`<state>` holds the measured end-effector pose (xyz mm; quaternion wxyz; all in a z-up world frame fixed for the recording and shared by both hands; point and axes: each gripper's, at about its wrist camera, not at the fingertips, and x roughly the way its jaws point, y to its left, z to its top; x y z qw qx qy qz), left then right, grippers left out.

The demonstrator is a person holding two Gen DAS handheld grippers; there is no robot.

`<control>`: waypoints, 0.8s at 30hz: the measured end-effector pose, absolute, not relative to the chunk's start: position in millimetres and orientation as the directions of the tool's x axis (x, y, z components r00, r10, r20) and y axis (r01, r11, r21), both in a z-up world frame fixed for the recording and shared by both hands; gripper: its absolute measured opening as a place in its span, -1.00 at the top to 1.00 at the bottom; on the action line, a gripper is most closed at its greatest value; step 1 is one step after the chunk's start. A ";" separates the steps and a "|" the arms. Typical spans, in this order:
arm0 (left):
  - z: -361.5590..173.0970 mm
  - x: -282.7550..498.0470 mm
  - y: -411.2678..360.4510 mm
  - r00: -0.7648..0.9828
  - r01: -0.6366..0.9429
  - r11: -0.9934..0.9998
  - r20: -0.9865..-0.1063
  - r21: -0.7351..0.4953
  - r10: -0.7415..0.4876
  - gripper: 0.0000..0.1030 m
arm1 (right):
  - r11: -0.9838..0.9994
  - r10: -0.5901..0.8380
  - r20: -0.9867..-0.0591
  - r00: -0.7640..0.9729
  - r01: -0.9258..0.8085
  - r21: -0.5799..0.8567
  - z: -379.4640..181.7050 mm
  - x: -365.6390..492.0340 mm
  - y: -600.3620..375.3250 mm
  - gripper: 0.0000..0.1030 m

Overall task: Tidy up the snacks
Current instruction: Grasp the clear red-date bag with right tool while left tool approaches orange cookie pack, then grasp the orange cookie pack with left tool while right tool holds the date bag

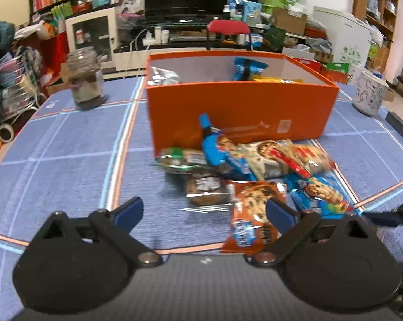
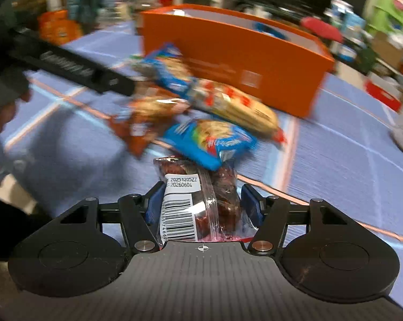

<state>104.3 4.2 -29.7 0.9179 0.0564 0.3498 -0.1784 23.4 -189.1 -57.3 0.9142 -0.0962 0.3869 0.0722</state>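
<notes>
Cluttered shelves ring a blue checked tabletop (image 1: pixel 67 160) where the right claw (image 2: pixel 202 203) pinches a clear-wrapped dark snack (image 2: pixel 201 187) whose slick film could slip, while the left claw (image 1: pixel 204 211) gapes empty before loose cookie packets (image 1: pixel 255 160) and the orange box (image 1: pixel 239 107).

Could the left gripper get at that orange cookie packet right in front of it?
Probably yes. The left gripper is open and empty, and the orange cookie packet lies on top of the tablecloth beside its right finger, with nothing covering it.
</notes>
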 end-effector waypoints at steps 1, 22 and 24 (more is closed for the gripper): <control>-30.9 104.1 0.1 0.691 0.369 0.929 -0.664 -0.016 -0.286 -0.88 | 0.977 0.034 -0.723 0.690 -0.177 -0.123 -57.1 24.0 -194.0 0.04; -52.5 114.1 -24.6 0.599 0.430 0.894 -0.702 -0.123 -0.385 -0.62 | 0.994 0.052 -0.749 0.661 -0.105 -0.024 -60.0 33.6 -216.3 0.00; -53.3 113.6 -20.0 0.595 0.420 0.896 -0.703 -0.141 -0.390 -0.57 | 0.994 0.051 -0.750 0.659 -0.103 -0.023 -59.8 33.9 -216.1 -0.01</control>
